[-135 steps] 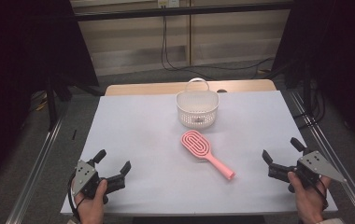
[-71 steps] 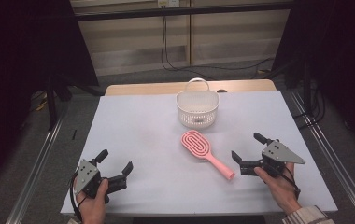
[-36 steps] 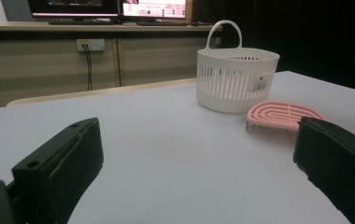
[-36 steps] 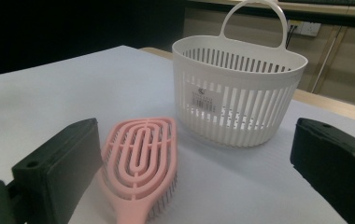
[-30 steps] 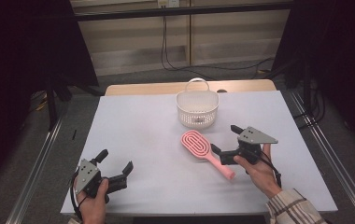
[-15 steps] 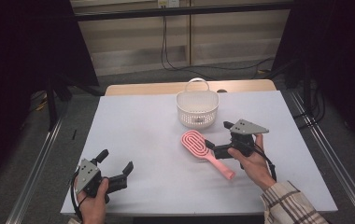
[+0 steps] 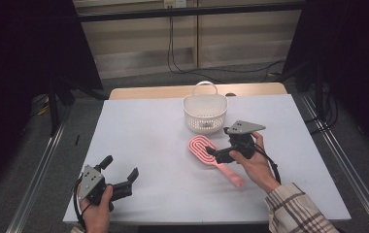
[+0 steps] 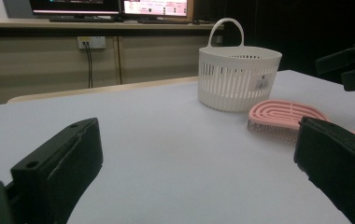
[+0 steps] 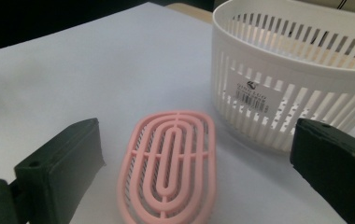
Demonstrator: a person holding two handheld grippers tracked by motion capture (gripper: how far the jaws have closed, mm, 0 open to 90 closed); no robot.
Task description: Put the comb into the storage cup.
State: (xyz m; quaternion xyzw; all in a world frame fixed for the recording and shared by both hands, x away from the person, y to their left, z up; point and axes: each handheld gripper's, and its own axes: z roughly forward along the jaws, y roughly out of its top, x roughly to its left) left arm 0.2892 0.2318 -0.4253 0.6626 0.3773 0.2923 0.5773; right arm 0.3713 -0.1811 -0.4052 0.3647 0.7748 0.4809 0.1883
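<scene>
Hairbrush (image 9: 171, 165) between jaws of wide-open, empty right claw (image 9: 199, 172), seemingly untouched, beside basket (image 9: 301, 70).

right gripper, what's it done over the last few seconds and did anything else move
The right gripper travelled from the table's right edge leftward and away from the person to the pink hairbrush. Its open fingers now sit on either side of the brush head, not closed on it. The brush, the white basket and the open left gripper stayed where they were.
</scene>
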